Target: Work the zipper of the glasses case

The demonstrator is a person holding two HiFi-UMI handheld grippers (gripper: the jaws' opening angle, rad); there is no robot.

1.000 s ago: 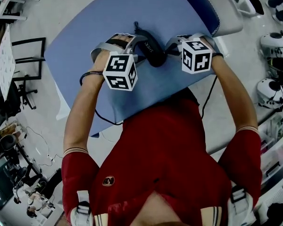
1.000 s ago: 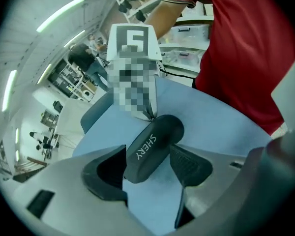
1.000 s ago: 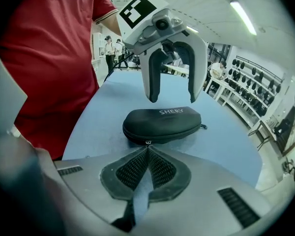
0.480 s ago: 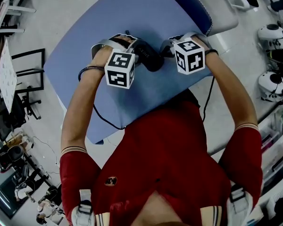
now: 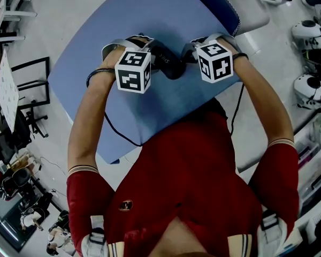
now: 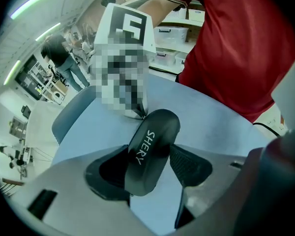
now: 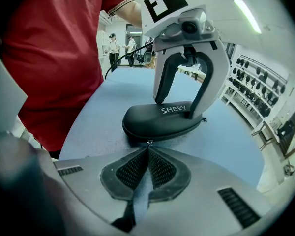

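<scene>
A black glasses case [image 5: 167, 62] printed SHERY lies on the blue table [image 5: 150, 15], between the two grippers. My left gripper [image 6: 148, 151] straddles one end of the case [image 6: 152, 146], and both pads press on its sides. In the right gripper view, that left gripper [image 7: 186, 73] stands over the far end of the case [image 7: 160, 119]. My right gripper [image 7: 148, 149] is shut at the near end of the case, with the small metal zipper pull [image 7: 148, 142] pinched at its tips. In the head view, the marker cubes hide most of the left gripper [image 5: 150, 50] and the right gripper [image 5: 188, 55].
The near table edge [image 5: 176, 125] runs right in front of the person's red shirt. A black cable [image 5: 117, 133] hangs off that edge. A white table [image 5: 257, 15] stands at the upper right, with helmets [image 5: 309, 33] on the floor to the right and chairs [image 5: 29, 84] to the left.
Both grippers and the case have kept their hold and drifted slightly up the picture. The left gripper's cube has shifted a little left.
</scene>
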